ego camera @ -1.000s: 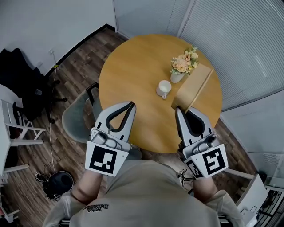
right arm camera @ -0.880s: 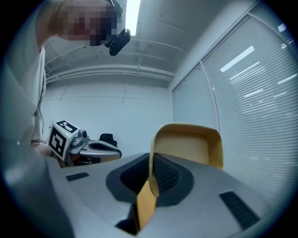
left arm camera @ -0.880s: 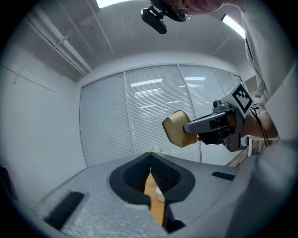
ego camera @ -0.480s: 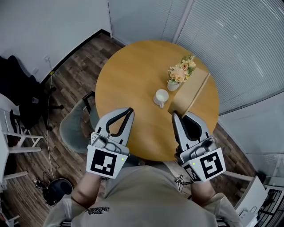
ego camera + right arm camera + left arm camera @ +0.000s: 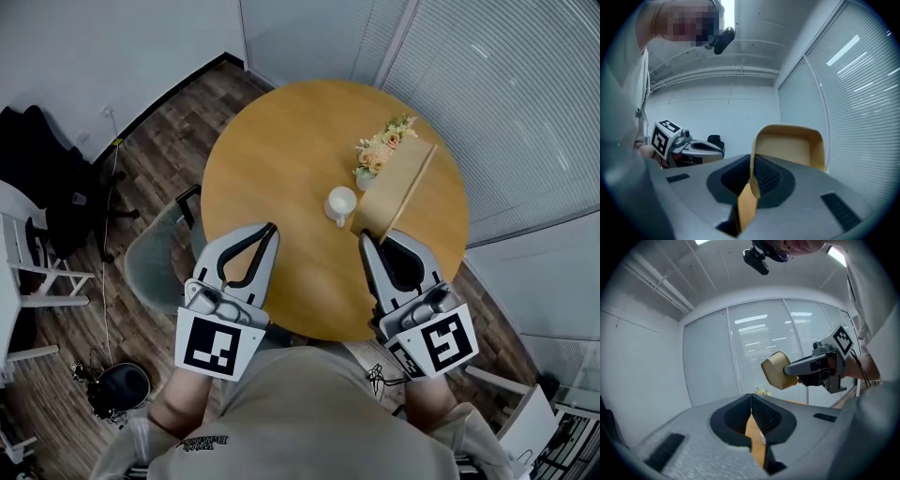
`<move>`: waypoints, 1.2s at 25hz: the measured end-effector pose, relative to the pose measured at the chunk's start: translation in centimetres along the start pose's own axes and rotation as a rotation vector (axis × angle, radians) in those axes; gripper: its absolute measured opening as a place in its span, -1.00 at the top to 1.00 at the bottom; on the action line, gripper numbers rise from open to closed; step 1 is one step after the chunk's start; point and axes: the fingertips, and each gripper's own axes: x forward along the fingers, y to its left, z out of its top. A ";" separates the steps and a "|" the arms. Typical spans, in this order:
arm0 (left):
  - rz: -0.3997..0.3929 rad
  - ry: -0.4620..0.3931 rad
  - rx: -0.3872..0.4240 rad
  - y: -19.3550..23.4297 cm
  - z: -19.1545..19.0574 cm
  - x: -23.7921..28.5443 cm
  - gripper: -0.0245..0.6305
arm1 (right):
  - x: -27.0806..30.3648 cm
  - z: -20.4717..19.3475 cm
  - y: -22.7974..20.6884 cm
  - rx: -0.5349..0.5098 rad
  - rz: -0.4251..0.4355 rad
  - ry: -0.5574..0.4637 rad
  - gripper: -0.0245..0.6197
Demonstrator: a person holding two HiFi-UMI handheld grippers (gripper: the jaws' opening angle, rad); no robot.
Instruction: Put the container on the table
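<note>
Pinching one wall of the tan container (image 5: 394, 192) between jaws pressed nearly together, the right gripper (image 5: 367, 240) holds it out ahead of its tips, tilted and, going by the left gripper view, lifted clear of the round table (image 5: 272, 141) and not resting on it. The container hangs over the tabletop, so the carrying looks mostly done. What is left, as I judge it, is to lower it onto bare wood and let go. A white mug (image 5: 340, 203) sits just to the left of the right gripper's tips, and a small vase of flowers (image 5: 380, 152) stands beyond it, close beside the container's left side, so both crowd the spot. The left gripper (image 5: 270, 230) is well off to the left of the right one, its jaws closed on each other with nothing between them, over the near edge of the table.
</note>
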 end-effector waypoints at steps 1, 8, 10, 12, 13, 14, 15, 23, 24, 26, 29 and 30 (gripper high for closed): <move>0.000 -0.003 -0.003 -0.1 0.2 0.1 0.86 | 0.3 -0.1 -0.2 -0.004 0.010 0.004 0.81; 0.044 -0.010 0.014 1.8 0.4 1.2 0.86 | 5.4 -0.7 -1.4 -0.090 0.075 0.056 0.81; 0.072 -0.022 0.016 2.8 0.6 1.4 0.86 | 7.1 -0.9 -1.7 -0.116 0.093 0.080 0.81; 0.091 -0.023 0.014 3.9 0.5 2.1 0.86 | 9.0 -1.4 -1.9 -0.135 0.113 0.109 0.81; 0.095 -0.021 0.014 4.3 0.4 2.6 0.86 | 10.0 -1.8 -2.0 -0.138 0.125 0.123 0.81; 0.098 -0.019 0.014 4.7 0.2 3.1 0.86 | 10.9 -2.1 -2.1 -0.136 0.140 0.136 0.81; 0.100 -0.018 0.016 5.1 0.1 3.7 0.86 | 11.8 -2.5 -2.1 -0.131 0.157 0.149 0.81; 0.116 0.041 0.017 8.2 -4.3 7.5 0.86 | 18.4 -8.7 -2.3 -0.128 0.221 0.316 0.81; 0.113 0.047 0.002 8.5 -5.0 7.9 0.86 | 19.1 -9.7 -2.6 -0.131 0.218 0.336 0.81; 0.116 0.062 -0.028 9.1 -6.4 8.8 0.86 | 20.2 -11.7 -3.3 -0.131 0.215 0.377 0.81; 0.120 0.090 -0.017 10.1 -8.6 10.1 0.86 | 21.8 -14.3 -3.6 -0.132 0.218 0.441 0.81; 0.115 0.100 -0.006 10.4 -9.5 10.6 0.86 | 22.3 -15.0 -3.6 -0.139 0.219 0.461 0.81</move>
